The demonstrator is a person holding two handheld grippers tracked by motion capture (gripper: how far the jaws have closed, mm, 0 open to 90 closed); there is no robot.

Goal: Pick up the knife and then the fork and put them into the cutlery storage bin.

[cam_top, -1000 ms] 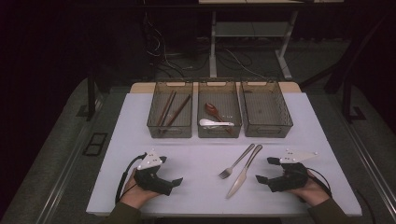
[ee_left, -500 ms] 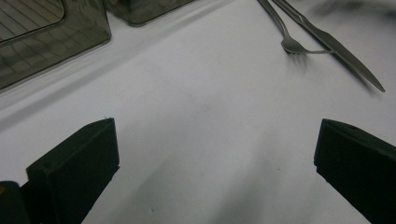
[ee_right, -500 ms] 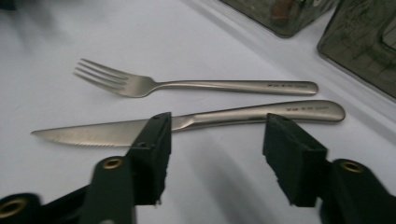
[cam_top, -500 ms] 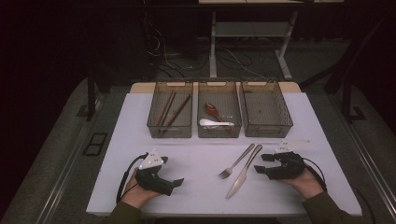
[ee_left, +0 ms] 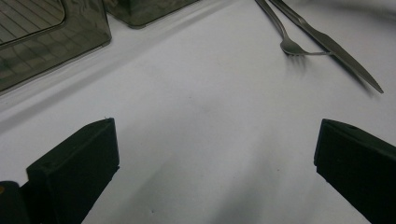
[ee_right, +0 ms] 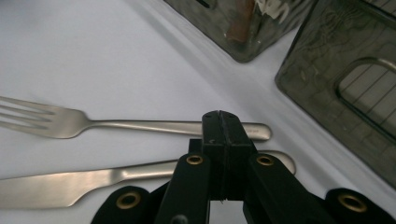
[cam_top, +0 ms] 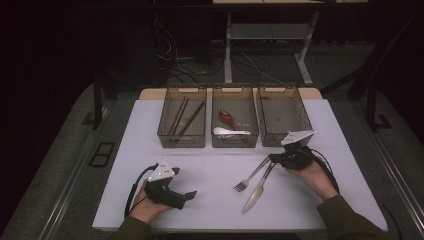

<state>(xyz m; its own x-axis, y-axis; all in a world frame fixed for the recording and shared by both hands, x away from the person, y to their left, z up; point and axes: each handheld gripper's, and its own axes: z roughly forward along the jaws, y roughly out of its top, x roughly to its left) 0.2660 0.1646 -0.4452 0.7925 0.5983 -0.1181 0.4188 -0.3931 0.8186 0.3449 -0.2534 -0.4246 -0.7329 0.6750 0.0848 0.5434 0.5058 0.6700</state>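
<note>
Both units are black, each topped by a pale grey three-cornered plate. Left gripper (cam_top: pixel 192 194): black cable looped at its rear; blocky matte jaws with a small hole near each end. Right gripper (ee_right: pixel 223 116): brass-coloured rivets on black linkage arms. Sleeves (cam_top: pixel 350 220): dark olive, at both wrists.

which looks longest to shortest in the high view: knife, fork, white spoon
1. knife, clearly the longest.
2. fork, somewhat shorter.
3. white spoon, shortest as it looks, though it lies in the middle bin, farther from the camera, so its true rank is unsure.
</note>
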